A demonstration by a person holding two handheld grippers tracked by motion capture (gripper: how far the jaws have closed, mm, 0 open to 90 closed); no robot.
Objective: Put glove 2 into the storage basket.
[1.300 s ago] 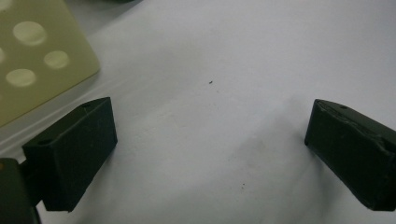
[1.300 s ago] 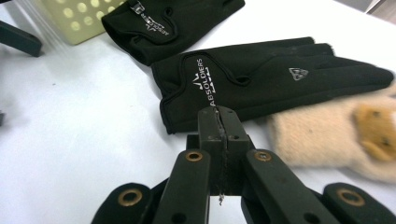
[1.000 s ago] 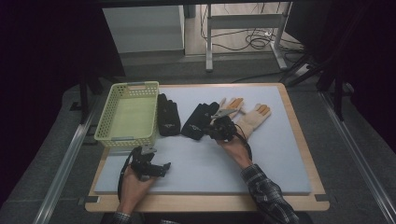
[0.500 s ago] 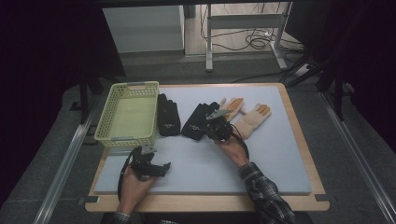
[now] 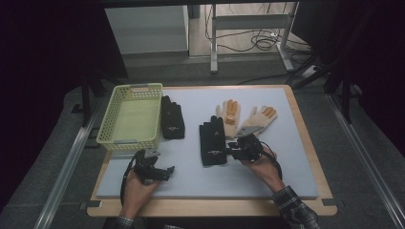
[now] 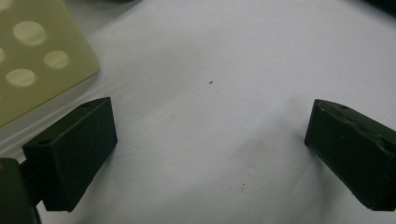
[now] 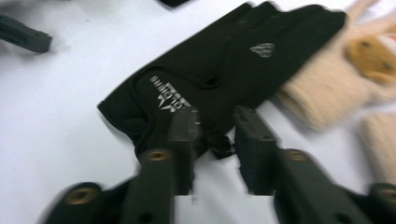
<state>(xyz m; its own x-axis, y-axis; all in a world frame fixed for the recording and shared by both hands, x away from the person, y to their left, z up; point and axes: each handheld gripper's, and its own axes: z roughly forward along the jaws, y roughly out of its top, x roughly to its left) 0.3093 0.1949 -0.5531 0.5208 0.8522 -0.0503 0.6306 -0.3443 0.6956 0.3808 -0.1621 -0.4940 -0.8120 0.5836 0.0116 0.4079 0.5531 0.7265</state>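
Note:
A black glove (image 5: pixel 212 140) with a white logo lies flat in the middle of the white mat; it fills the upper part of the right gripper view (image 7: pixel 219 70). My right gripper (image 5: pixel 233 150) sits at its cuff. Its jaws have just been opening, and the glove's small cuff tab (image 7: pixel 220 145) lies loose between them (image 7: pixel 219 135). A second black glove (image 5: pixel 172 117) rests beside the yellow basket (image 5: pixel 107 131). Two cream and orange gloves (image 5: pixel 230 112) (image 5: pixel 258 119) lie to the right. My left gripper (image 5: pixel 162 171) rests open on the mat, nothing between its jaws (image 6: pixel 210 149).
The basket's corner (image 6: pixel 37 56) is close to the left gripper's left jaw. The white mat (image 5: pixel 296 157) covers a wooden table with a raised rim (image 5: pixel 305 129). Beyond the table are a white cabinet (image 5: pixel 148 28) and floor cables (image 5: pixel 262 40).
My right gripper has pulled back toward the near edge, and the middle black glove has come with it, now lying straight and nearer. The left gripper has stayed put.

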